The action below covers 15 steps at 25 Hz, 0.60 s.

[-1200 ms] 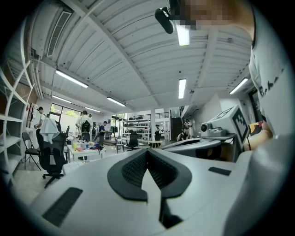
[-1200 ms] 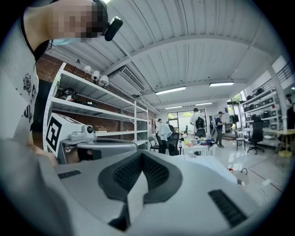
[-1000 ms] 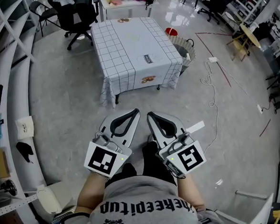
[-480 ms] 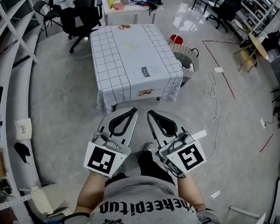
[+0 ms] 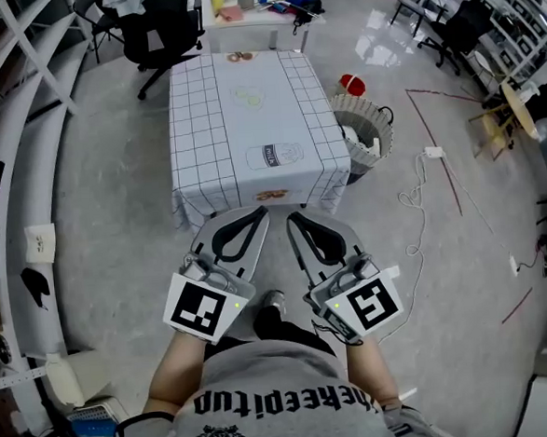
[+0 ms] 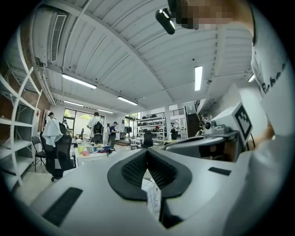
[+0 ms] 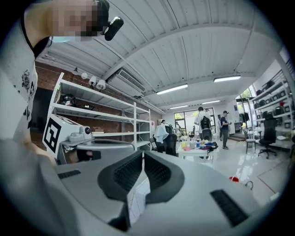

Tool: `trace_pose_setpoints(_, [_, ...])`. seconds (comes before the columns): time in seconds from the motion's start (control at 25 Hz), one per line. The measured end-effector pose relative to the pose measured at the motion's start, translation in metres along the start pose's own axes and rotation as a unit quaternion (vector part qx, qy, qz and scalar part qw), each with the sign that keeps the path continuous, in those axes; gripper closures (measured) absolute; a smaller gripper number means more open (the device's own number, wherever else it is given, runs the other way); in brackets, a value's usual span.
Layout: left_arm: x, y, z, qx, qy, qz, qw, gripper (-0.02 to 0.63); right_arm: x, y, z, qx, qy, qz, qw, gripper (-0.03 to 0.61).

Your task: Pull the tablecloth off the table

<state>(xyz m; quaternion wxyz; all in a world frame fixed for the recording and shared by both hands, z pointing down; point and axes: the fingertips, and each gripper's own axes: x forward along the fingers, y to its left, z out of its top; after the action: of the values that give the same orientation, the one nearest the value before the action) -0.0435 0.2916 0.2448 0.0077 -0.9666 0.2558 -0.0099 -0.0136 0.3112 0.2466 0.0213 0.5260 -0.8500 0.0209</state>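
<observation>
L gripper: left gripper [image 5: 264, 214] is seen w/ jaws pressed together, nothing pinched; marker cube [image 5: 202, 307] is carried at its rear.
R gripper: right gripper [image 5: 291, 221] is likewise closed tip to tip, empty.
Cloth: checked tablecloth [image 5: 247, 112] is spread flat over the table, which is hidden under it; near edge hangs just ahead of both gripper tips.
Head view only: whole cloth, its prints, the floor and both grippers side by side are shown.
Gripper views only: the closed tips are seen close up in left gripper view [image 6: 146, 152] and right gripper view [image 7: 143, 154]; the cloth is glimpsed only through the gap behind the tips [image 6: 150, 189], [image 7: 137, 198]. Ceiling lamps [image 6: 198, 77], standing people [image 7: 203, 122] and a shelf rack [image 7: 106, 120] are also shown.
Change vs earlier: table is seen nearer and lower in the head view; the strip of bare floor between tips and cloth edge is gone. Jaws are unchanged.
Contact: whether tips touch the hanging edge can't be told.
Around: wicker basket [image 5: 361, 127] is set just beside the table's right side, a red object [image 5: 350, 84] behind it; black chair [image 5: 153, 34] and cluttered desk [image 5: 249, 4] stand beyond the far end; white cable [image 5: 413, 203] is trailed on the floor at right.
</observation>
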Motion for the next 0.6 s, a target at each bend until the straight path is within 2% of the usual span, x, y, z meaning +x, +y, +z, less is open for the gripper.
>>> trace_pose_setpoints(0.36, [0.044,-0.009,0.002,0.017,0.005,0.032,0.9993,0.6,-0.004,-0.048,-0.002,0.002,-0.004,0.033,0.999,0.566])
trace_pose_setpoints(0.6, [0.05,-0.024,-0.002,0.032,0.011,0.042,0.9985,0.6,-0.014,-0.052,-0.008,0.01,-0.013,0.055,0.998,0.566])
